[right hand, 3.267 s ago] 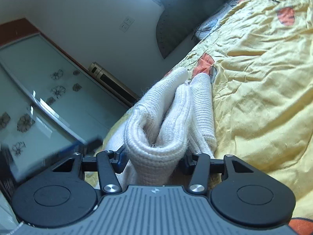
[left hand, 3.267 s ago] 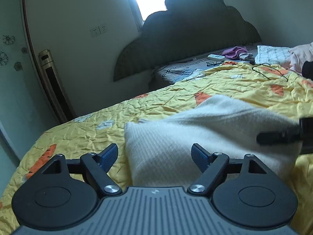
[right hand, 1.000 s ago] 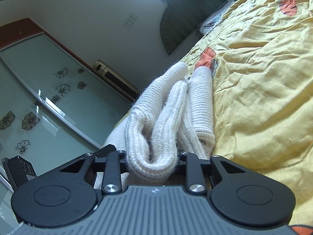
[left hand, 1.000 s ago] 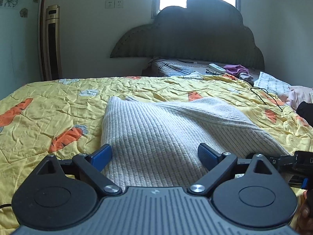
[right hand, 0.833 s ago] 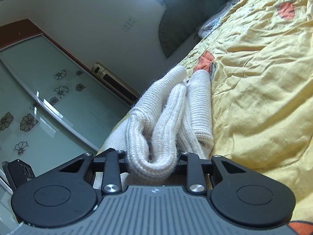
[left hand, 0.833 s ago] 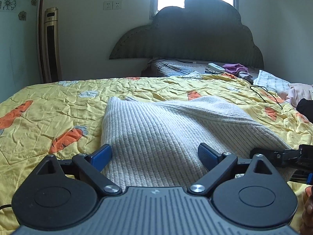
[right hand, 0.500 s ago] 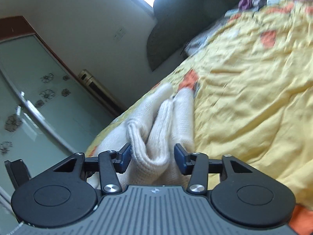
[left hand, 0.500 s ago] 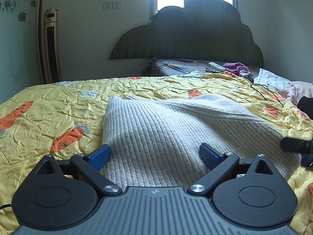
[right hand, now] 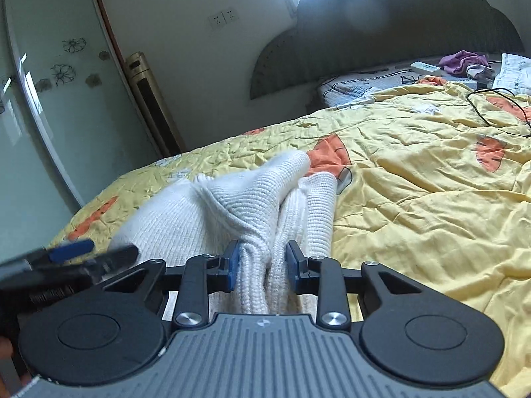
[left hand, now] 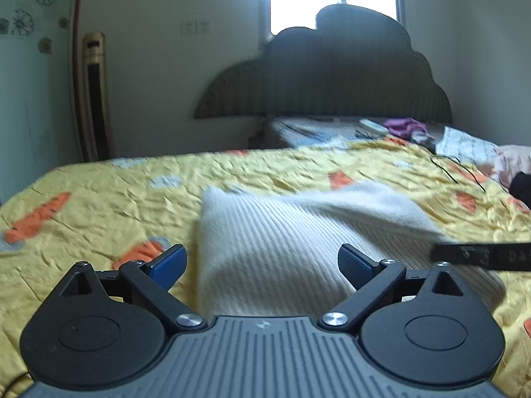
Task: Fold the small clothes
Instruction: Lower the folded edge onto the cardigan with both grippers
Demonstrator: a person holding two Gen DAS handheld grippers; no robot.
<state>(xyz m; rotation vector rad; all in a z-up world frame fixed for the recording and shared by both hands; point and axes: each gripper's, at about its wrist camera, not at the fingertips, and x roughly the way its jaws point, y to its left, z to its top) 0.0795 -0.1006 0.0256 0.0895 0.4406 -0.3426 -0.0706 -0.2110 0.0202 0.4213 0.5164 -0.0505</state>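
Left wrist view: we are looking along the left gripper (left hand: 262,262), its blue pads spread wide and gripping nothing. The cream knit sweater (left hand: 282,242) is lying on the yellow bedspread (left hand: 99,199) directly ahead, its near edge running under the gap between the fingers, offset toward the right pad. The garment's long axis is running away from us toward the headboard (left hand: 332,76). The black tip of the right gripper (left hand: 481,256) is reaching in from the right edge over the sweater's right side. The picture is too blurred for us to tell whether the left fingers are touching the cloth.

Right wrist view: we are seeing the right gripper (right hand: 262,265) with its jaws having just been closing on a bunched edge of the sweater (right hand: 252,199), both pads pressing into the knit. The gathered folds are rising from the pads and stretching forward and slightly left, the rest of the garment trailing left toward the left gripper (right hand: 76,252), which is showing at the lower left just beside the cloth.

We are judging the right hand as the one already on the cloth, so the coming fold is turning on carrying that pinched edge along the long axis while the left side is acting as the free end
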